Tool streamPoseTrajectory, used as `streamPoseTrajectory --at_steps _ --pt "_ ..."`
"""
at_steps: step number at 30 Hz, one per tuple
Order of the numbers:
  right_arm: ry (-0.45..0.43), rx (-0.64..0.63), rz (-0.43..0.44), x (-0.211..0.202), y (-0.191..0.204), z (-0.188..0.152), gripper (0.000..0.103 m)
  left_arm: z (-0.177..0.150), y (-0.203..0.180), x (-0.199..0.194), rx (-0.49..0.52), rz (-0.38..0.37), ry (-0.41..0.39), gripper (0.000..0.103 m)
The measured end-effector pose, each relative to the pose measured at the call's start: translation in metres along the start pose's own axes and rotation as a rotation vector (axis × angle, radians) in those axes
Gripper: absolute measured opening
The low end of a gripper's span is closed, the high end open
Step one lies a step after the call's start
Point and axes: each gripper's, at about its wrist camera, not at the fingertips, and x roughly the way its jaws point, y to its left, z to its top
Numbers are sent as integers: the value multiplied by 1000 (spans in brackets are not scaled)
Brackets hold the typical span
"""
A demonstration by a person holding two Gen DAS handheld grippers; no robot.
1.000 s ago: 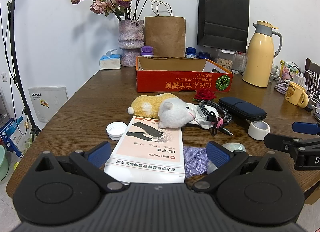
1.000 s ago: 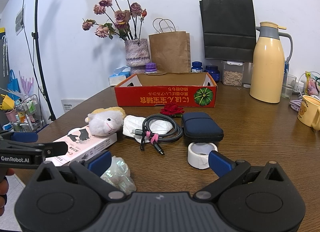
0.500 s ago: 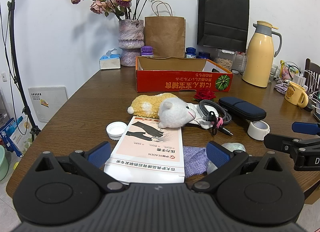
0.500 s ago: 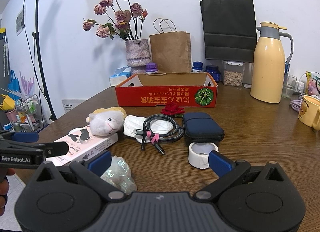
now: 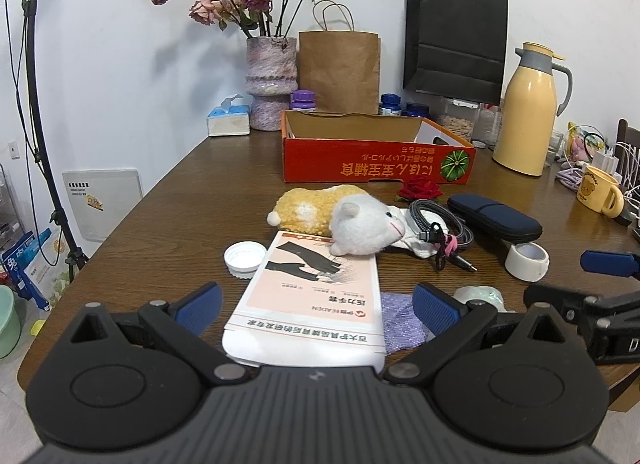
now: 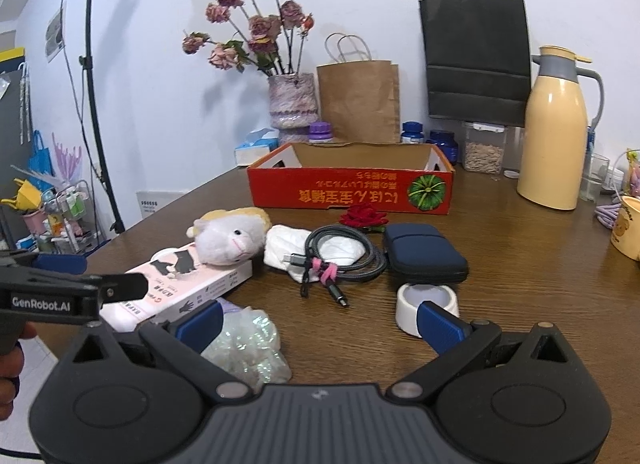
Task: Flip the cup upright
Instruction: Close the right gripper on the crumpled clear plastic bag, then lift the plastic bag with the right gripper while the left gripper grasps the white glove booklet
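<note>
A yellow mug [image 5: 599, 194] with a bear print stands at the table's far right, handle to the right; in the right wrist view the mug [image 6: 628, 230] is cut off by the frame edge. I cannot tell which way its mouth faces. My left gripper [image 5: 318, 304] is open low over a white and pink glove box [image 5: 316, 288], far left of the mug. My right gripper [image 6: 319, 324] is open above the table's near edge, with a crumpled shiny wrapper [image 6: 248, 348] by its left finger and a white tape roll [image 6: 426, 300] by its right finger.
A plush toy [image 5: 344, 218], coiled cable [image 5: 440, 224], navy case [image 5: 494, 216] and white lid [image 5: 245, 256] lie mid-table. An orange cardboard tray [image 5: 376, 160], vase, paper bags and a yellow thermos [image 5: 528, 112] stand behind. Chargers and cables crowd the table's right edge.
</note>
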Motion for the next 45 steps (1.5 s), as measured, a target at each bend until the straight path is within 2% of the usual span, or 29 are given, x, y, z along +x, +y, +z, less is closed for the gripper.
streamPoseTrajectory --at_steps 17,22,25,27,33,40,45 --pt "125 -59 106 53 24 -13 102 -2 17 10 -17 13 21 103" --pt "159 -59 141 67 26 -18 89 -3 21 15 -23 14 34 103" --pt "164 -52 164 72 25 -19 73 -4 22 19 -25 14 41 103" --pt "152 -48 184 72 24 -19 52 -3 22 21 -27 13 45 103" --pt "117 -21 209 69 15 -16 43 -1 22 29 -32 9 64 103" --pt "48 -16 180 60 5 -8 43 9 22 39 -23 -10 79 103" --pt "21 -8 148 59 -5 -2 43 19 18 50 3 -30 117 103"
